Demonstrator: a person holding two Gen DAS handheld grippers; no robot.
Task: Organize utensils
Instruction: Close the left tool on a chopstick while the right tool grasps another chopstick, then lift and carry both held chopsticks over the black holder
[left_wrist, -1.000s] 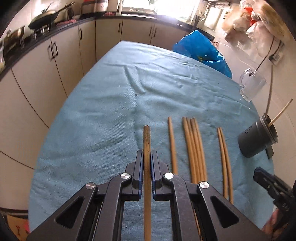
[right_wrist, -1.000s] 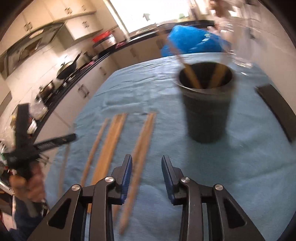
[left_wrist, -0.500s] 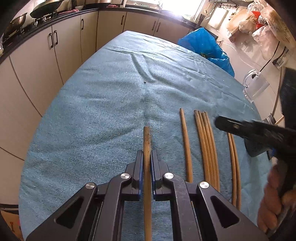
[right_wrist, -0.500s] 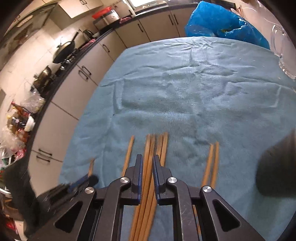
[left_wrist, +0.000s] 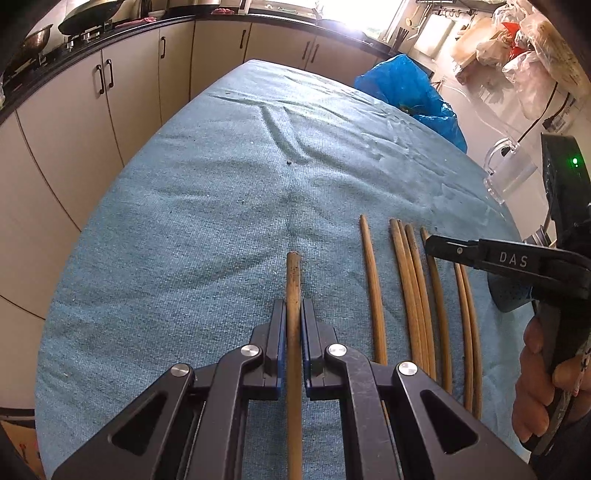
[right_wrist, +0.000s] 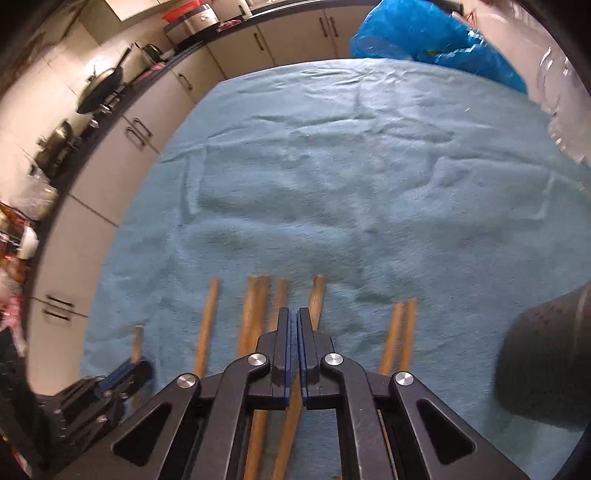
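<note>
We hold two grippers over a table covered with a blue cloth (left_wrist: 207, 206), where wooden chopsticks lie in a rough row pointing away from us. Our left gripper (left_wrist: 294, 317) has its jaws pressed against a single darker chopstick (left_wrist: 293, 273), the one lying farthest left; the stick runs straight between the pads and its far end pokes out past the fingertips, resting on or just above the cloth, we cannot tell which. To its right lie a lone chopstick (left_wrist: 371, 280), then a tight cluster of four chopsticks (left_wrist: 410, 288), then a close pair (left_wrist: 467, 332) nearest the table's right side. Our right gripper (right_wrist: 294, 321) is angled down over that cluster, its jaws brought nearly together with only a thin slit between the blue pads. One chopstick of the cluster (right_wrist: 317, 295) passes under the fingertips and reappears below the pads, but we cannot say for certain that the pads pinch it. In the left wrist view the same gripper shows from the side as a black finger marked DAS (left_wrist: 509, 258), with our hand (left_wrist: 543, 376) wrapped round the handle. A dark perforated utensil holder (right_wrist: 546, 362) stands on the cloth at the right, well apart from the pair. A clear glass mug (left_wrist: 511, 173) sits farther back along the right edge, and a blue plastic bag (left_wrist: 410, 92) lies beyond the table's far corner.
</note>
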